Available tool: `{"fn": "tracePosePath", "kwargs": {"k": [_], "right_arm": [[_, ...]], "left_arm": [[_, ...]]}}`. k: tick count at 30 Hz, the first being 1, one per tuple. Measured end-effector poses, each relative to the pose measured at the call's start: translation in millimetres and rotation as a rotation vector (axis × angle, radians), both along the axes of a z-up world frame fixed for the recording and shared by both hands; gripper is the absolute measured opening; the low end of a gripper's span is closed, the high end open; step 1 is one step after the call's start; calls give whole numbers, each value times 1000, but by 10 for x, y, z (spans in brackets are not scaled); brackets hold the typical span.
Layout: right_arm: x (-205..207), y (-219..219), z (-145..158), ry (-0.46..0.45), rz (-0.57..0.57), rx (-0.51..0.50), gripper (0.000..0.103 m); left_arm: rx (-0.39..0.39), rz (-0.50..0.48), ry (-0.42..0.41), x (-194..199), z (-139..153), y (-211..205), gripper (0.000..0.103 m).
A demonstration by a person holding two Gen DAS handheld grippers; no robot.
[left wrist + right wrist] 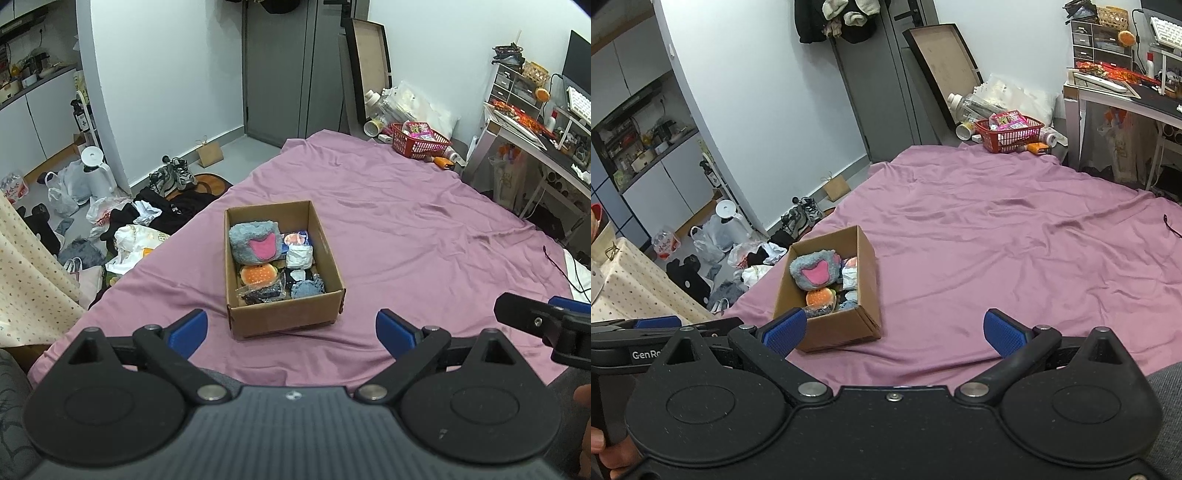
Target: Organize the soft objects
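Cardboard box [284, 306] on the pink bed sheet [406, 236] holds the soft things; both claws hang wide apart, empty.

Grey plush [255, 242], orange plush [256, 275] and small fabric pieces sit packed inside; no soft thing lies loose on the sheet; left claw [291, 328] and right claw [895, 330] hover short of the box; this fits things gathered in, or a box waiting to be unpacked; I cannot judge which.

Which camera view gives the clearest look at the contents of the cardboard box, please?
The left wrist view: it looks almost straight down into the cardboard box, showing the grey plush, the orange toy and the smaller items. In the right wrist view the box sits off to the left, and its near wall hides part of the contents.
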State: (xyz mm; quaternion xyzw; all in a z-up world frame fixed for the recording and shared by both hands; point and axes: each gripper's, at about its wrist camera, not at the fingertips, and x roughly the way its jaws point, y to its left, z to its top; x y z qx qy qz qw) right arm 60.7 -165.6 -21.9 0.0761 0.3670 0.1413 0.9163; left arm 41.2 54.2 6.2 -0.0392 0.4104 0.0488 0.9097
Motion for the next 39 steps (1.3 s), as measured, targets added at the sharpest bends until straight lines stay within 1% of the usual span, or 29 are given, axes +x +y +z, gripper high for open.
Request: {"fn": "tracePosePath", "kwargs": {"k": [25,39], "right_arm": [[18,-11,-10,8,-14,-2,103],[19,-33,-17,7,-13,-5,103]], "left_arm": [[-3,0,1,21,45,-47,97],[-1,-7,2,7,4,-105,97]]}}
